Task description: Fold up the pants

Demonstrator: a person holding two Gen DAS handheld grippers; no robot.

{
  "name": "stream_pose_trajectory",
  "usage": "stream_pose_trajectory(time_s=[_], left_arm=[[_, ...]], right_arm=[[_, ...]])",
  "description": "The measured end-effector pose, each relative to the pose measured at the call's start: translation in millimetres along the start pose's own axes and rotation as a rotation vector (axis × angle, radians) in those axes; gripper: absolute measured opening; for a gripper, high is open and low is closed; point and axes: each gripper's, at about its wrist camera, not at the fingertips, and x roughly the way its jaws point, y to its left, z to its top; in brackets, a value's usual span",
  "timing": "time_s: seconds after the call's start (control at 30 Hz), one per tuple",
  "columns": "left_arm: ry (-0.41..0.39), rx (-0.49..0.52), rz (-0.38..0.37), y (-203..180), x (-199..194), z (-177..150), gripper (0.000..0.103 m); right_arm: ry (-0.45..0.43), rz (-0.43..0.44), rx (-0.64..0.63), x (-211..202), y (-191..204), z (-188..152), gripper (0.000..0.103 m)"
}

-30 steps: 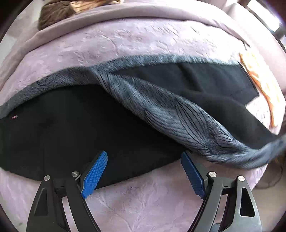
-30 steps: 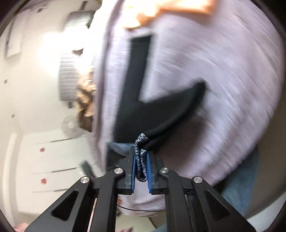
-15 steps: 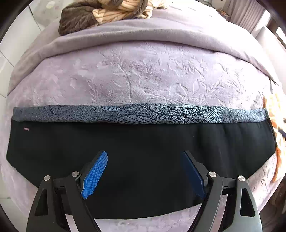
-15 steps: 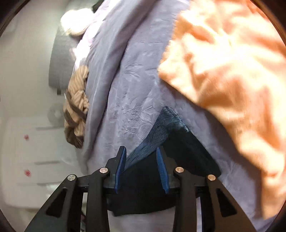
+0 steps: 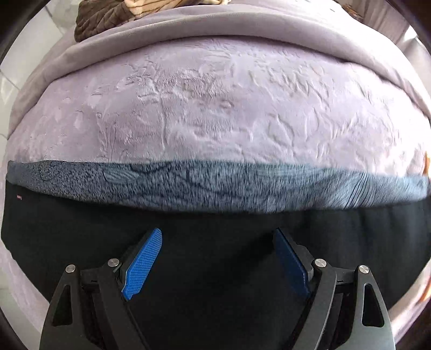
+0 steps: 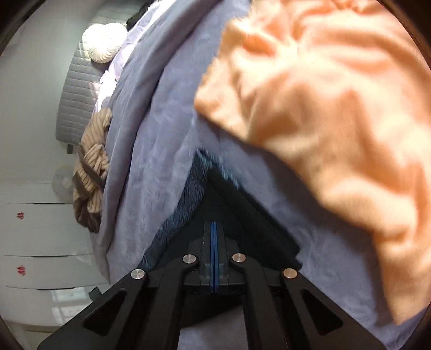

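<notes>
The black pants (image 5: 215, 223) lie flat in a long band across the lilac bedspread (image 5: 215, 113), with a strip of their grey-blue fleece lining (image 5: 215, 185) showing along the far edge. My left gripper (image 5: 216, 242) is open just above the black cloth, holding nothing. In the right wrist view the end corner of the pants (image 6: 242, 212) lies on the bed with the lining (image 6: 186, 204) at its left. My right gripper (image 6: 214, 228) is shut over that corner, the pads together with no cloth visible between them.
An orange fleece garment (image 6: 323, 107) lies on the bed just beyond the pants' end. A brown and tan striped garment (image 6: 93, 161) sits at the bed's far edge, also in the left wrist view (image 5: 113, 16). White drawers (image 6: 40, 242) stand beside the bed.
The right gripper carried the leg over, laid it down, opened and let go, then shut empty. The pants went from a twisted fold to a flat band. The left gripper moved closer over them.
</notes>
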Motion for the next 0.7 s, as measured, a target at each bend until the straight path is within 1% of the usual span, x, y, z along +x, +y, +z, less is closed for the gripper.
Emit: stream_pose_trajectory(time_s=[0.03,0.07,0.1,0.13,0.17,0.2,0.27,0.3,0.33,0.37,0.43,0.47,0.5,0.57,0.63,0.7], left_arm=[[-0.023,-0.003,-0.021,2.7,-10.0,2.5,0.085],[-0.051,0.004,-0.025,4.3,-18.3,2.8,0.085],[-0.083,0.031,-0.014,4.5,-26.5,2.3,0.086],[-0.092,0.049,-0.001,3.2,-27.5,2.1,0.086],[-0.091,0.066,0.013,1.7,-25.1,2.2,0.086],[-0.079,0.078,0.028,-1.5,-18.5,3.3,0.086],[-0.052,0.069,0.044,-4.8,0.4,6.5,0.086],[-0.058,0.056,0.049,-5.9,8.5,8.1,0.086],[-0.081,0.045,0.065,-6.6,16.1,11.0,0.09],[-0.095,0.037,0.077,-8.4,20.6,14.1,0.093],[-0.123,0.014,0.084,-9.4,28.3,25.3,0.095],[-0.127,0.013,0.088,-10.6,32.0,31.7,0.095],[-0.123,0.014,0.091,-12.3,36.1,39.4,0.095],[-0.112,0.004,0.086,-8.2,36.2,49.4,0.095],[-0.116,-0.008,0.077,1.2,22.7,55.3,0.095],[-0.147,0.01,0.09,16.9,2.7,51.9,0.095]], right_arm=[[0.019,-0.035,-0.003,-2.0,2.1,-0.3,0.005],[0.045,-0.026,-0.037,-4.0,6.2,-0.6,0.005],[0.076,-0.023,-0.109,-3.4,17.3,-3.2,0.006],[0.102,-0.049,-0.236,-2.3,38.3,-10.6,0.012],[0.109,-0.069,-0.311,1.3,52.5,-15.5,0.028],[0.114,-0.078,-0.402,9.4,71.0,-21.8,0.038],[0.143,-0.068,-0.498,35.5,95.0,-27.6,0.038],[0.171,-0.066,-0.521,52.8,101.7,-28.7,0.038],[0.202,-0.07,-0.544,74.6,105.9,-30.5,0.038],[0.223,-0.097,-0.573,96.0,108.5,-31.9,0.036],[0.221,-0.152,-0.635,123.0,110.3,-30.4,0.033],[0.201,-0.167,-0.654,131.5,112.1,-25.5,0.027],[0.186,-0.181,-0.651,138.2,114.1,-18.4,0.018],[0.183,-0.185,-0.616,147.0,115.8,-2.0,0.016],[0.181,-0.182,-0.585,144.0,121.5,9.0,0.017],[0.179,-0.147,-0.568,125.7,126.4,12.7,0.026]])
